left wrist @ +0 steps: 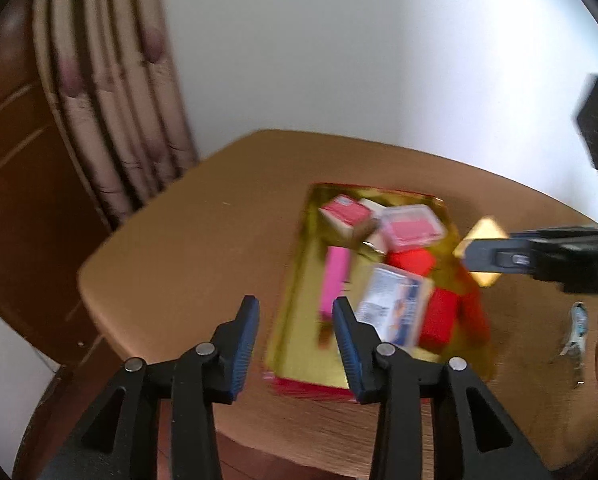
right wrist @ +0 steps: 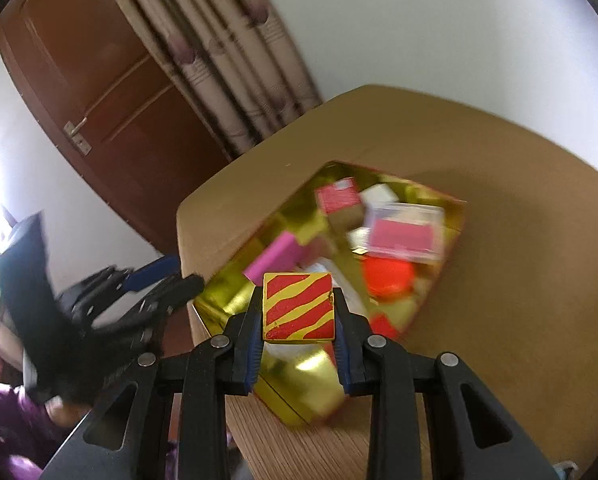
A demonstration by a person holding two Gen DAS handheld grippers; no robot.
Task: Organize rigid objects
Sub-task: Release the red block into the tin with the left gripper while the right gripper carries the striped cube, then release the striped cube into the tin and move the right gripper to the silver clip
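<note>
The table [left wrist: 171, 248] carries a gold tray [left wrist: 295, 312] that already looks well filled, so most of the sorting seems done: a pink bar [left wrist: 333, 284], a clear tub [left wrist: 413, 226], red blocks [left wrist: 439, 316] and a white packet [left wrist: 391, 304] lie in it. The right gripper [right wrist: 298, 322] pinches a striped block [right wrist: 298, 306] above the tray's near end; placing it remains. A small item [left wrist: 577, 328] lies on the table outside the tray. The left gripper [left wrist: 295, 344] is spread, holding nothing.

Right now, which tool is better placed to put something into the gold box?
Right. The right tool already clamps the striped block above the gold box; the left tool is open and empty.
</note>
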